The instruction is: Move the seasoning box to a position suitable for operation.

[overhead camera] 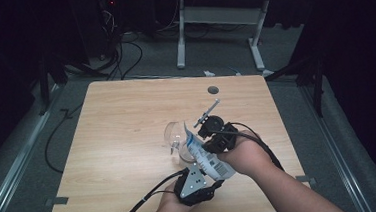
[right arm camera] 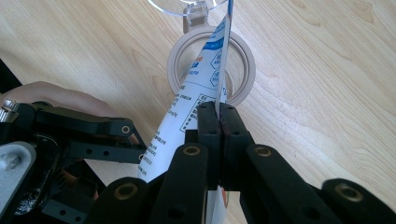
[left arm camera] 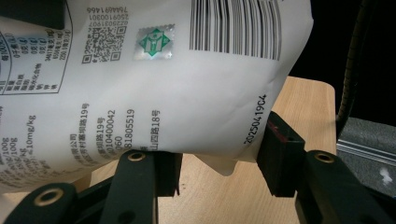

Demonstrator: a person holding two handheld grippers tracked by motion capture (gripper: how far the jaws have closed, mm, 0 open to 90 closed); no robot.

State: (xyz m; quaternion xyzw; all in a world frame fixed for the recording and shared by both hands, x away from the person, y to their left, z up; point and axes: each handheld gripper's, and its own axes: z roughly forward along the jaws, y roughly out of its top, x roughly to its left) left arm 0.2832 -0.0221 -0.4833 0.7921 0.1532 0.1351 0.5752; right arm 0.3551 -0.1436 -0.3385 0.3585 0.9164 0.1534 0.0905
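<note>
A white printed pouch [overhead camera: 207,157] hangs tilted over the middle of the wooden surface [overhead camera: 118,141], its torn upper end pointing down toward the mouth of a clear jar [right arm camera: 211,65] whose hinged lid [overhead camera: 172,133] lies open beside it. In the right gripper view the pouch's open edge hangs right above the jar's round rim.

The right hand-held gripper [right arm camera: 219,116] has its jaws pressed together on the thin side edge of the pouch and carries it from above. The left hand-held gripper [left arm camera: 217,161] sits under the pouch's bottom end, near the front edge of the surface; its jaws stand spread on either side of the lower corner, the right pad close to the printed date, and they do not clearly squeeze the pouch.

The step in hand looks like pouring the pouch's contents into the jar. Whether anything is flowing cannot be told. The next move probably calls for the left hand-held gripper to catch and raise the bottom corner, tipping the pouch more steeply, while the right one keeps the opening lined up over the rim so nothing spills onto the surface.
</note>
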